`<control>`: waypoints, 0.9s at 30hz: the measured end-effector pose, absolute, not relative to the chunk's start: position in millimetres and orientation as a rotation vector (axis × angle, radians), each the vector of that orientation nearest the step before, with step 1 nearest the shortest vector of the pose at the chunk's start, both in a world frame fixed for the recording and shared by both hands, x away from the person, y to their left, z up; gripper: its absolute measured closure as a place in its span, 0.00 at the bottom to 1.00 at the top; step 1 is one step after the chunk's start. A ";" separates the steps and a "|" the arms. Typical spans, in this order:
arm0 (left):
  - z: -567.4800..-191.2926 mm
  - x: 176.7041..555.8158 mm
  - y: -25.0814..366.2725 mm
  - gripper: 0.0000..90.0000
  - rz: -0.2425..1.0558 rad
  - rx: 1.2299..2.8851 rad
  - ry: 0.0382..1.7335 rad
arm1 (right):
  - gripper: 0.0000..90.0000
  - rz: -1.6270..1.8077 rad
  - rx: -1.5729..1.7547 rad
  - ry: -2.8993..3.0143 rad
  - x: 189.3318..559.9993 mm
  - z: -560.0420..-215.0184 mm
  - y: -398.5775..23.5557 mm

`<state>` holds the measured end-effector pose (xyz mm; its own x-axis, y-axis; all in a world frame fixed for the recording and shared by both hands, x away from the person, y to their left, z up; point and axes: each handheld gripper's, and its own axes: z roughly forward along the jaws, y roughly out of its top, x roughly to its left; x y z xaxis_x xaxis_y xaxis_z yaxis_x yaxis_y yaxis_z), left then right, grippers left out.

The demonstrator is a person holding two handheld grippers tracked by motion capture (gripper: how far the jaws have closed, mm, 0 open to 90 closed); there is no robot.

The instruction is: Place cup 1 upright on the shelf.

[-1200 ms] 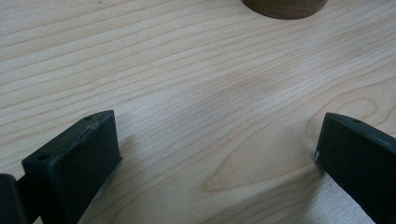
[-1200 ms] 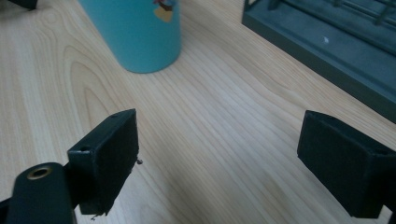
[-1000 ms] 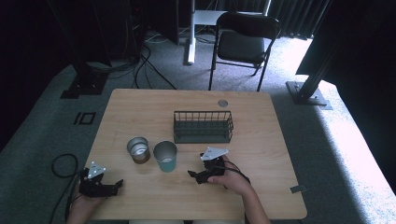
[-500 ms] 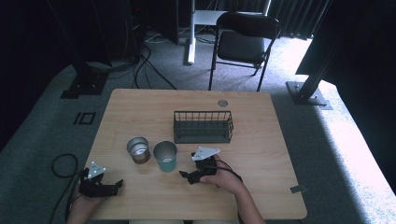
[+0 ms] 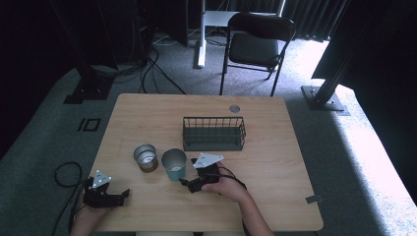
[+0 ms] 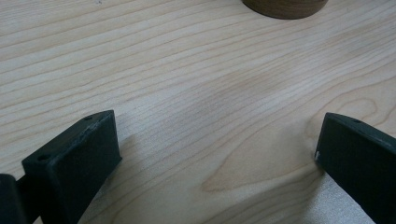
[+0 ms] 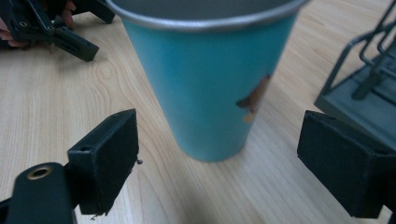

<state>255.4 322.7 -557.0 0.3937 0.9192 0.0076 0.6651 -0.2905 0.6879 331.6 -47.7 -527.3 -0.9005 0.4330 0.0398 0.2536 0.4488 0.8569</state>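
Over the last second the right gripper (image 5: 186, 184) has slid left across the table (image 5: 275, 162) and now sits right up against the teal cup (image 5: 174, 164), jaws wide apart with the cup framed between them, so a grab looks imminent. The cup stands upright just beside the small metal tin (image 5: 145, 157), in front of the wire basket (image 5: 214, 133). The left gripper (image 5: 118, 195) hasn't budged, parked open near the front left edge.

Light wooden table (image 5: 275, 162) stands on grey carpet (image 5: 344, 147). Black folding chair (image 5: 258, 44) beyond the far edge, beside a white post (image 5: 200, 34). Black cables (image 5: 147, 73) trail across the floor at left. Dark curtains at rear; bright daylight falls on the carpet at right (source unseen).
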 end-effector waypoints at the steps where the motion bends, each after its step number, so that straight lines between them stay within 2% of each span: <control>1: -557.0 255.4 322.7 0.00 0.547 2.053 1.350 | 0.14 1.448 0.598 2.504 332.1 -527.0 -46.7; 27: -557.1 255.4 322.6 0.00 0.547 2.053 1.350 | 0.15 1.609 0.517 2.365 339.6 -529.3 -24.7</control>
<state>255.4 322.6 -557.1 0.3934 0.9193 0.0075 0.6651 -0.2902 0.6880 339.6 -24.7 -529.3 -0.9101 0.4143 0.0052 0.1570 0.3331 0.9297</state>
